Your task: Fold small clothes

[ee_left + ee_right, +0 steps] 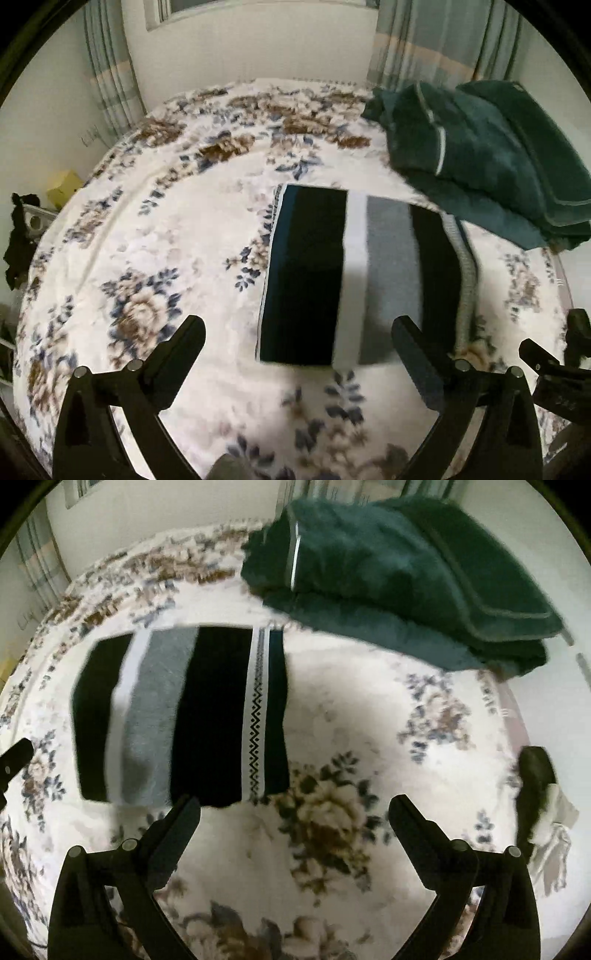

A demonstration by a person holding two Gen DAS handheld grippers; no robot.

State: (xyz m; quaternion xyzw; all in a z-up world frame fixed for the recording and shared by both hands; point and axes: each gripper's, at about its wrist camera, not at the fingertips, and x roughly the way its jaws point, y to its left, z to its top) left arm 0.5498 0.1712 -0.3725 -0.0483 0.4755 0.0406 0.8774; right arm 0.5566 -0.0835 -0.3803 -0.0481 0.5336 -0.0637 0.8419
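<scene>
Left gripper (297, 334): jaws spread wide, holding nothing. Right gripper (293, 812): jaws spread wide, likewise holding nothing. Just ahead of both, one folded striped cloth (354, 273), flat on one floral bedspread (155, 236); bands black, white, grey. Beyond, one pile of dark green towels (399, 576), touching the cloth's far corner.

Black, white and grey striped cloth (184, 716) on a brown-and-blue floral cream blanket (369, 720); dark-green towel (406, 572)
</scene>
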